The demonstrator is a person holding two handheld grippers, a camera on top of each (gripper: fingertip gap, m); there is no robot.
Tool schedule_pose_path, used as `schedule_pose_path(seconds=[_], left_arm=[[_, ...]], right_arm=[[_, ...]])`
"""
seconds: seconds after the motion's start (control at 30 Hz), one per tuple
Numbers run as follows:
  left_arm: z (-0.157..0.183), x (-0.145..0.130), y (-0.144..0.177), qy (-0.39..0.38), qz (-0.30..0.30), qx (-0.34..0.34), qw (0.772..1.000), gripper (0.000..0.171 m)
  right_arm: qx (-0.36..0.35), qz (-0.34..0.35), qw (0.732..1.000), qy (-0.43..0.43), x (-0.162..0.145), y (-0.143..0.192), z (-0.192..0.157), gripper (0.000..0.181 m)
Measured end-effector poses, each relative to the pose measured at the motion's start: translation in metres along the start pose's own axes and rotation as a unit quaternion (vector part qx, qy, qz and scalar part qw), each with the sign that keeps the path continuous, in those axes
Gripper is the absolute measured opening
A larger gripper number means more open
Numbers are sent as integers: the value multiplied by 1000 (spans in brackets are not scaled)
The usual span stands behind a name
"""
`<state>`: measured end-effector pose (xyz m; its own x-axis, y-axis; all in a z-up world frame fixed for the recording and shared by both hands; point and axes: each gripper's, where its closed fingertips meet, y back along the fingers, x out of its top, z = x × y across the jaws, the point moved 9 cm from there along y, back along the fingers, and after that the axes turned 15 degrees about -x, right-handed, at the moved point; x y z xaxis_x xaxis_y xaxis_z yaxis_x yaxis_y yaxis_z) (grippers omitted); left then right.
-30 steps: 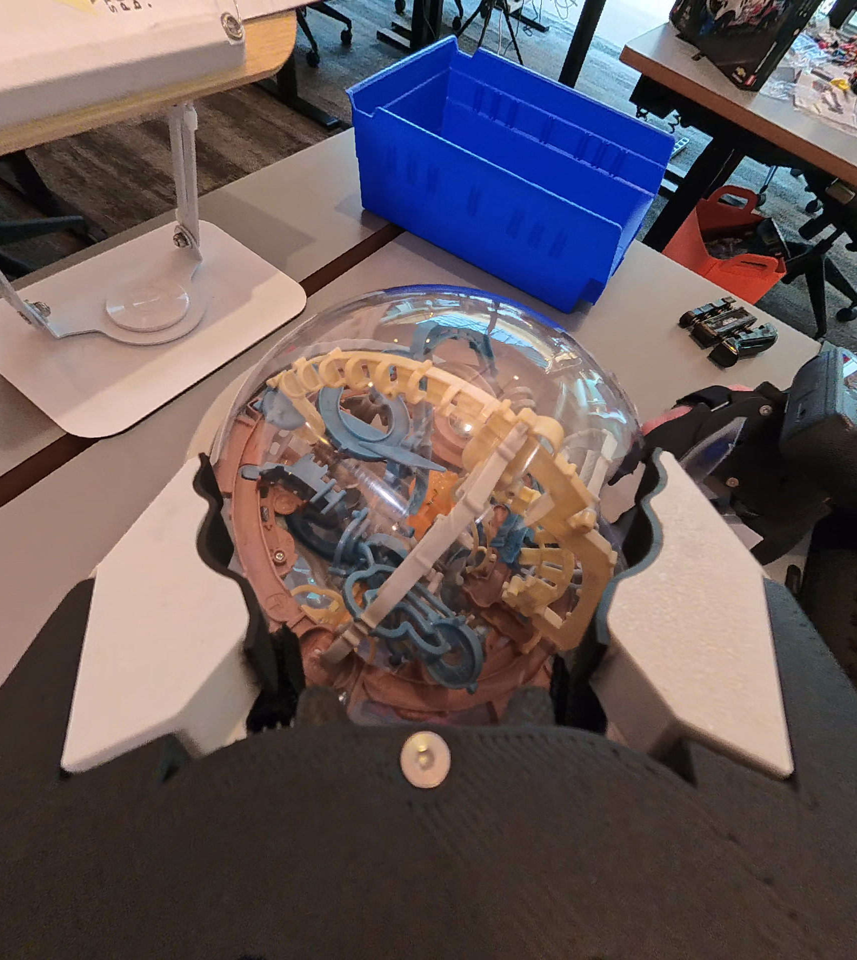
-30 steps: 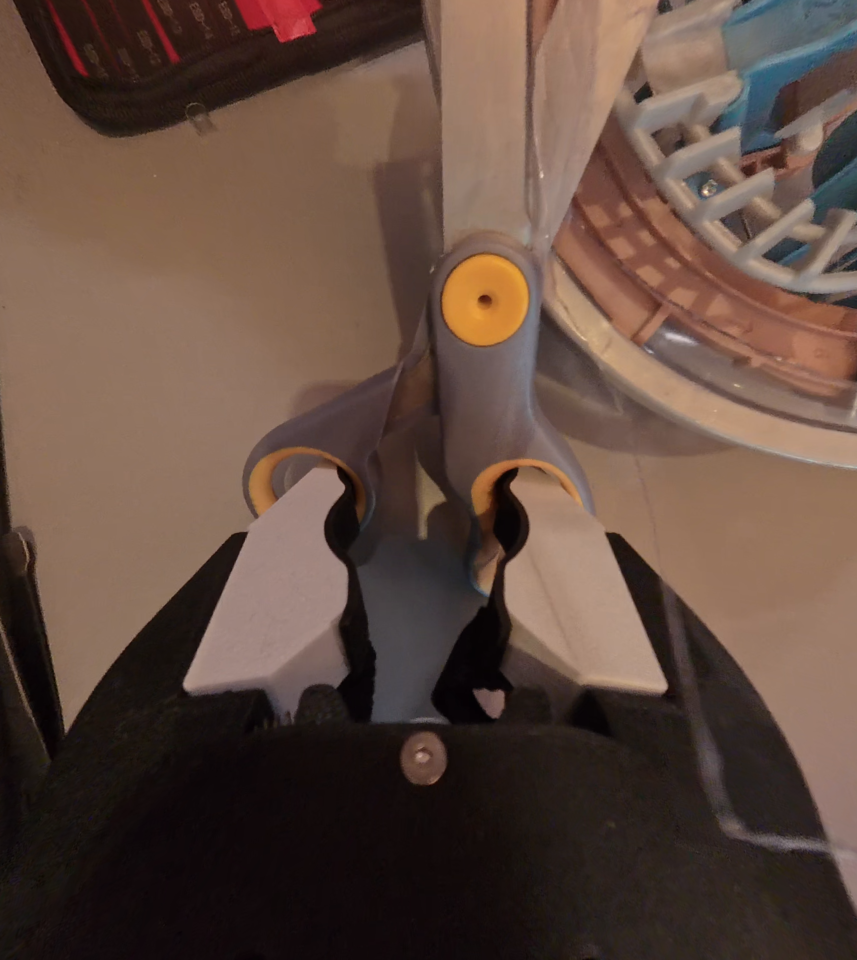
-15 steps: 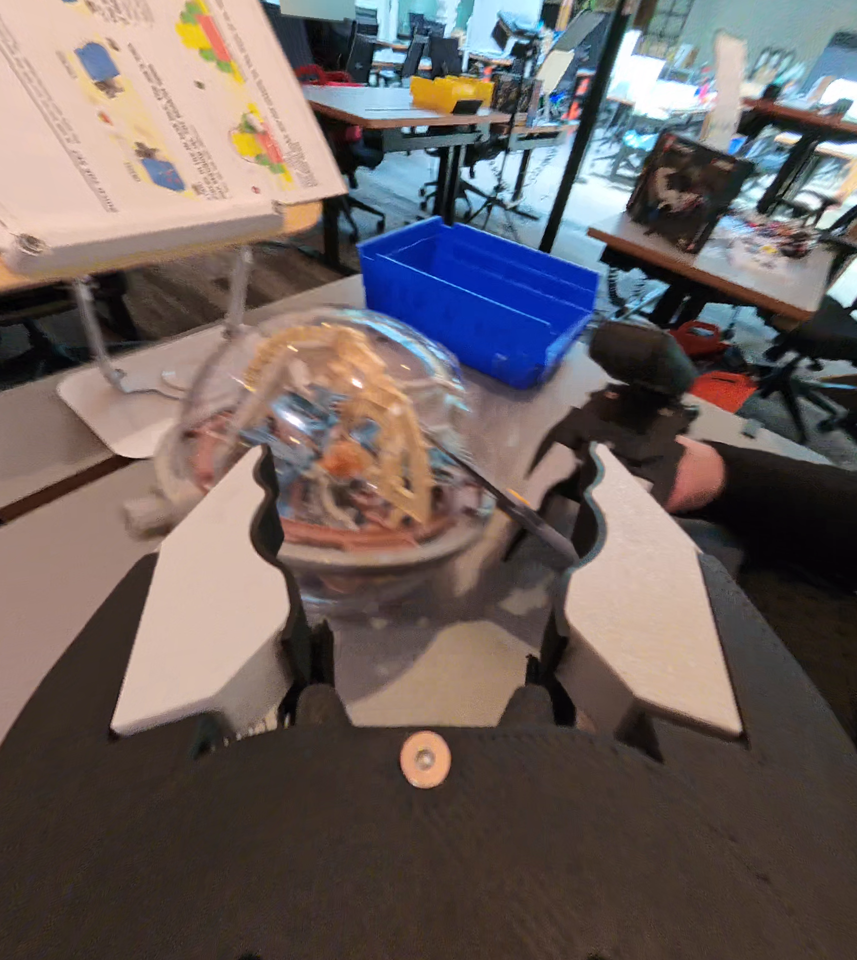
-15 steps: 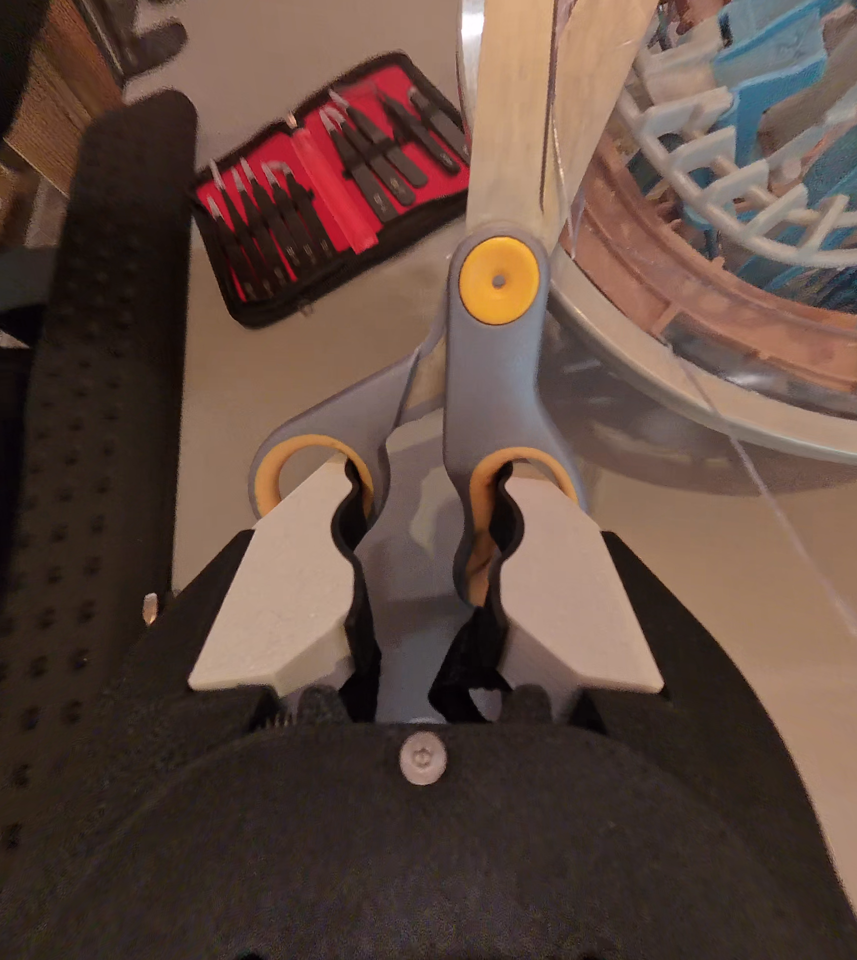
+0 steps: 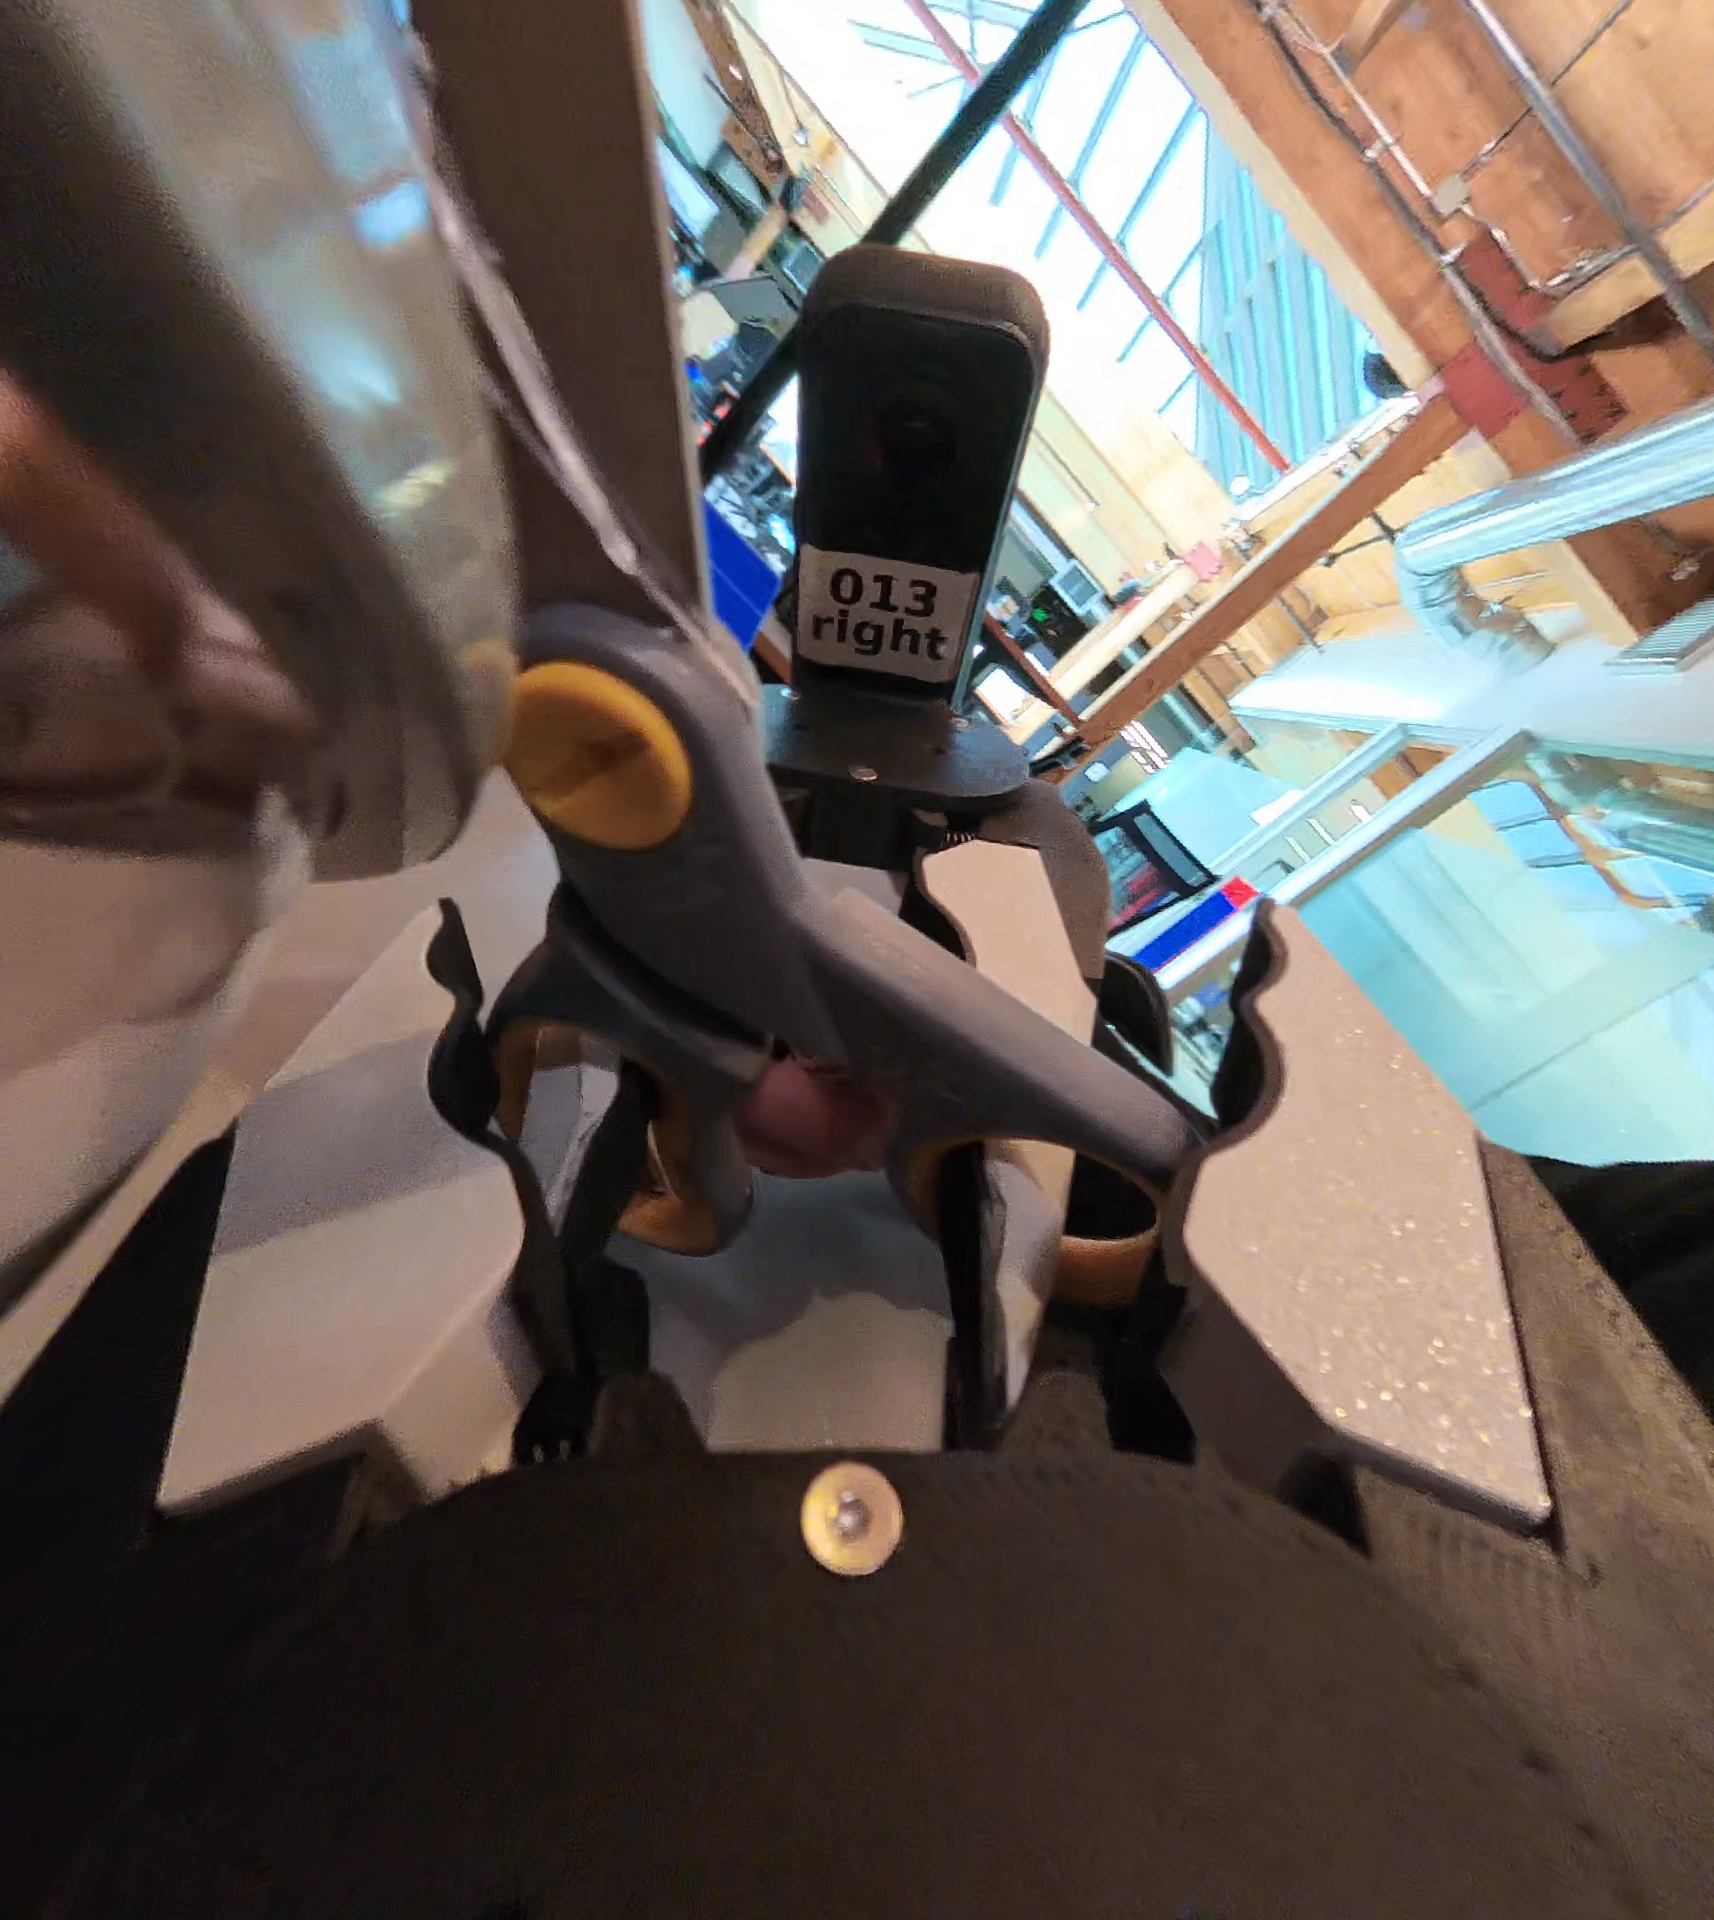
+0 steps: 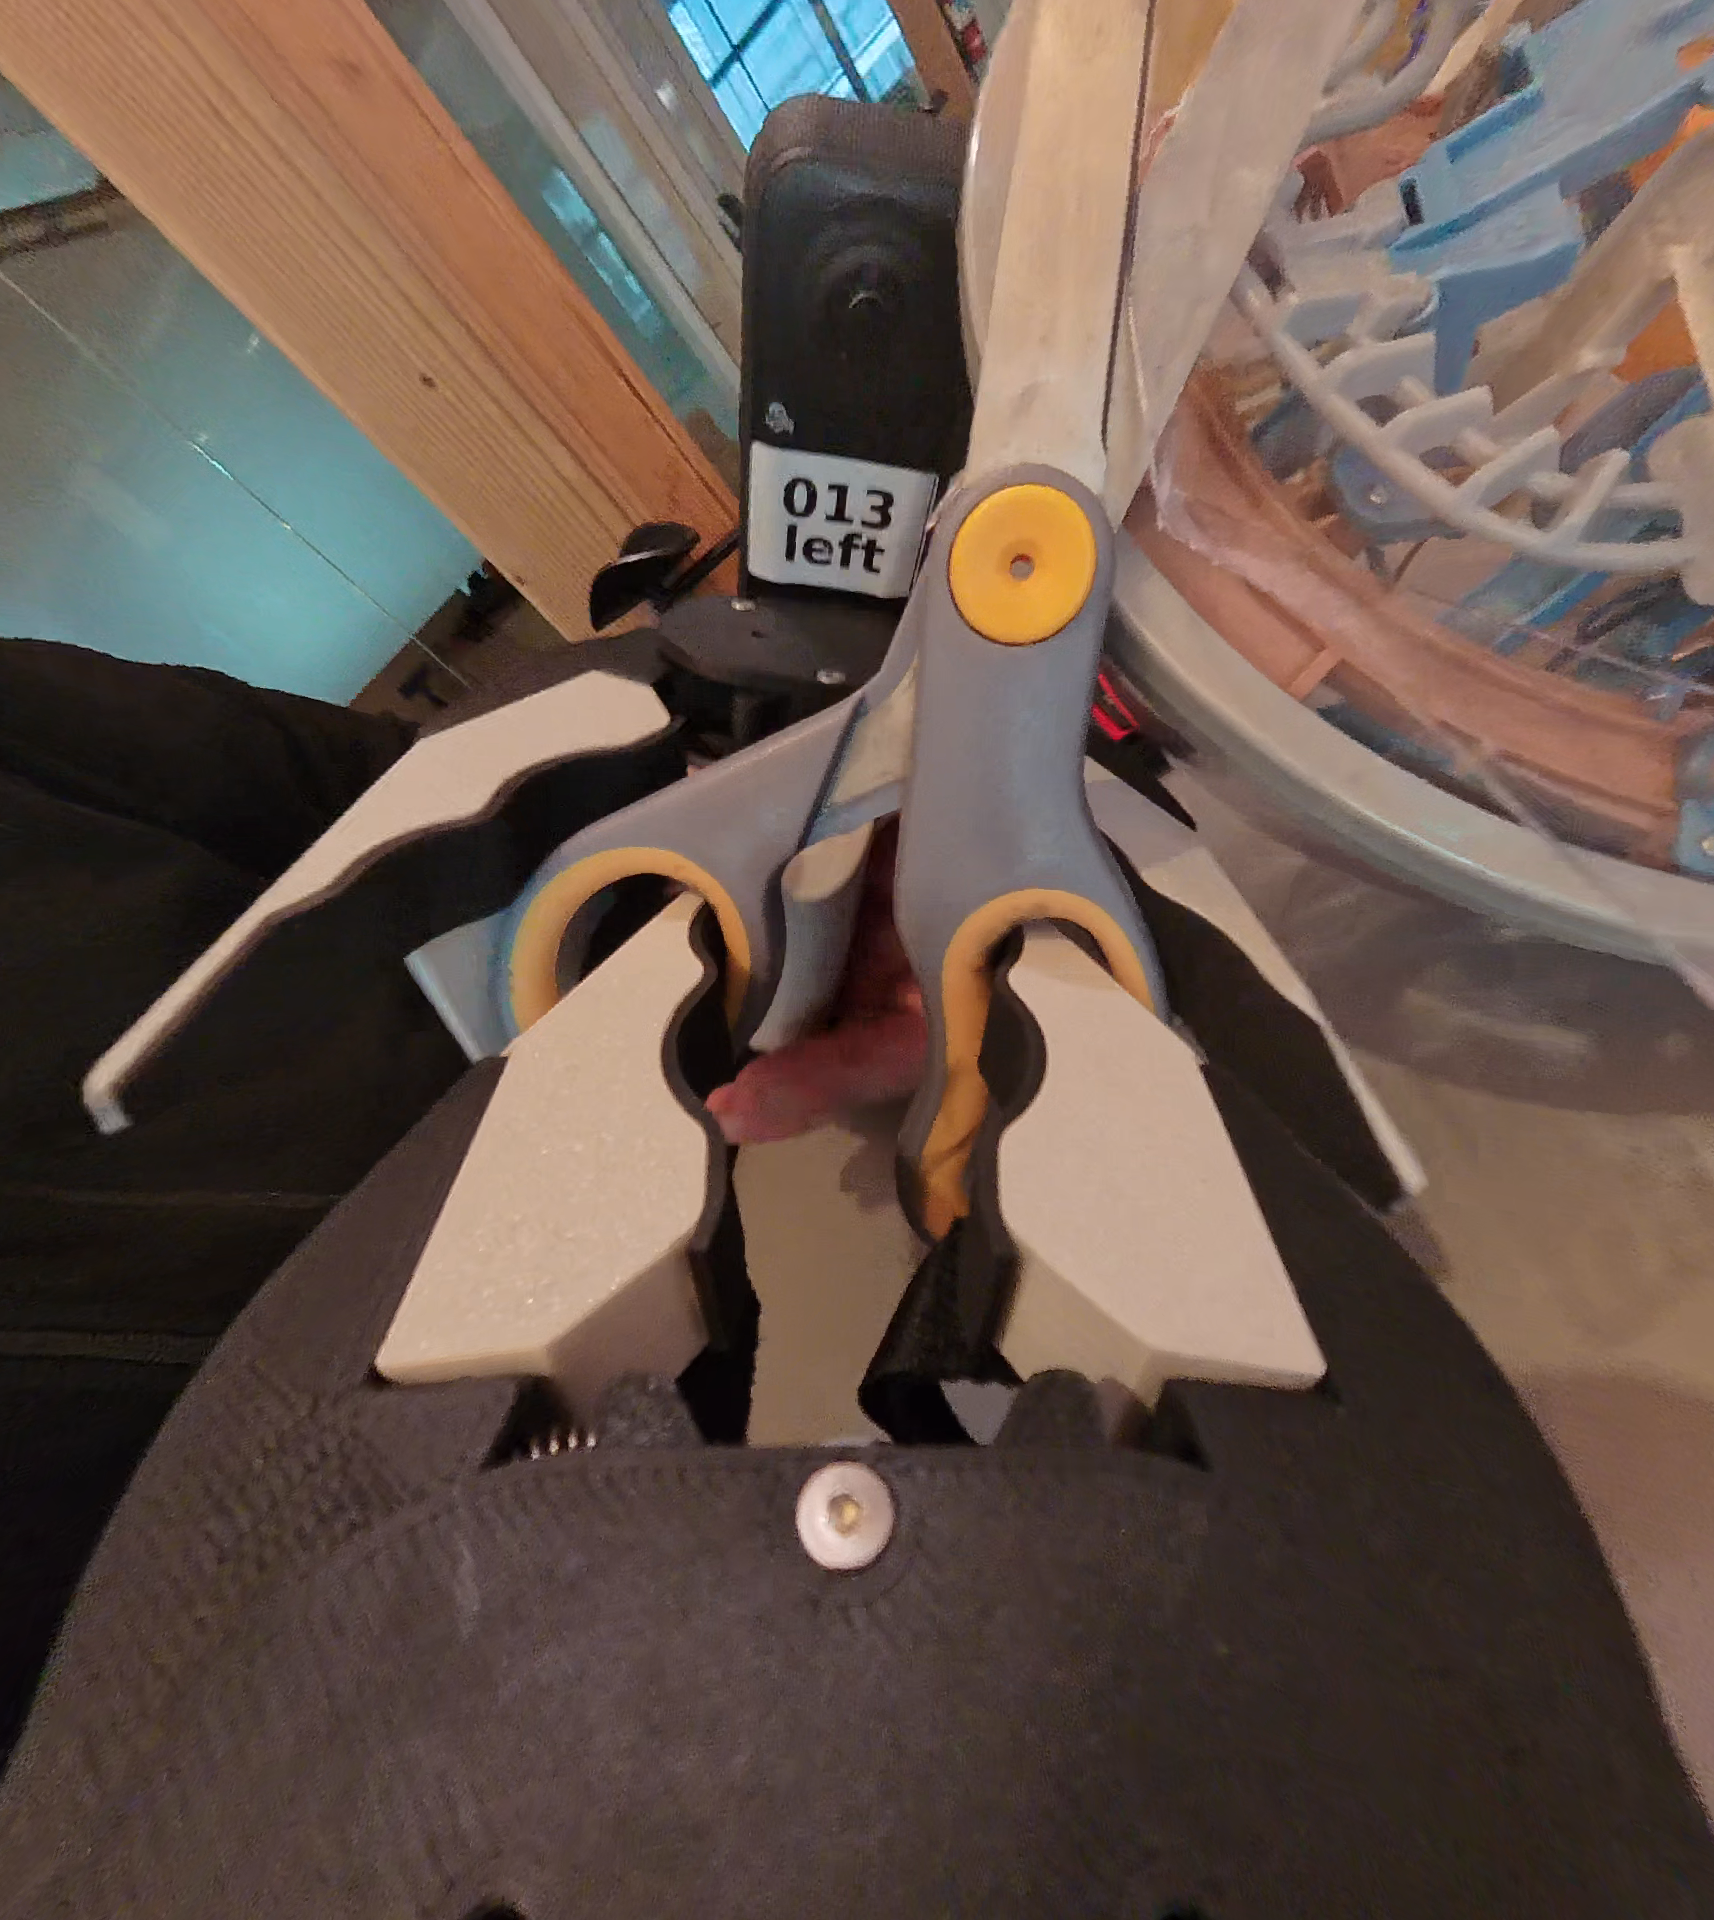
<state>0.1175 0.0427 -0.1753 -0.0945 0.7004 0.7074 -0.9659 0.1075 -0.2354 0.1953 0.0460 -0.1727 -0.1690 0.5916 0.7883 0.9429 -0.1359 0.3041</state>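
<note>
In your left wrist view, the clear plastic dome with the coloured maze inside (image 5: 157,436) is blurred and cut off at the upper left. Your left gripper (image 5: 853,1049) stands wide open around the grey scissors with yellow-lined handle loops (image 5: 728,935); whether its fingers touch the handles is hard to tell.

In your right wrist view, the scissor blades run out of the top edge, pressed against the dome near the grey tabletop (image 6: 1559,1299). Your right gripper (image 6: 853,1029) has its fingers (image 6: 583,1132) pushed into the two handle loops, holding the scissors.
</note>
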Motion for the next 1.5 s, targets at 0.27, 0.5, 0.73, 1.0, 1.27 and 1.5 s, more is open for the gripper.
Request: schedule_pose_path(seconds=[0.27,0.5,0.73,1.0,1.27,1.5], left_arm=[[-3,-1,-3,-2,47,2,999,129],[4,13,3,-19,75,6,997,101],[8,23,8,-30,87,2,996,86],[21,20,2,-84,76,17,993,99],[28,9,4,-85,53,33,994,116],[24,5,7,-69,62,29,995,109]], right_arm=[[14,7,1000,-13,0,3,8,40],[-19,15,999,43,16,0,1,27],[-80,19,991,102,24,-5,-8,17],[-34,41,995,85,21,1,-11,19],[114,77,989,-57,7,-2,-1,20],[93,59,993,-48,3,-3,-4,22]])
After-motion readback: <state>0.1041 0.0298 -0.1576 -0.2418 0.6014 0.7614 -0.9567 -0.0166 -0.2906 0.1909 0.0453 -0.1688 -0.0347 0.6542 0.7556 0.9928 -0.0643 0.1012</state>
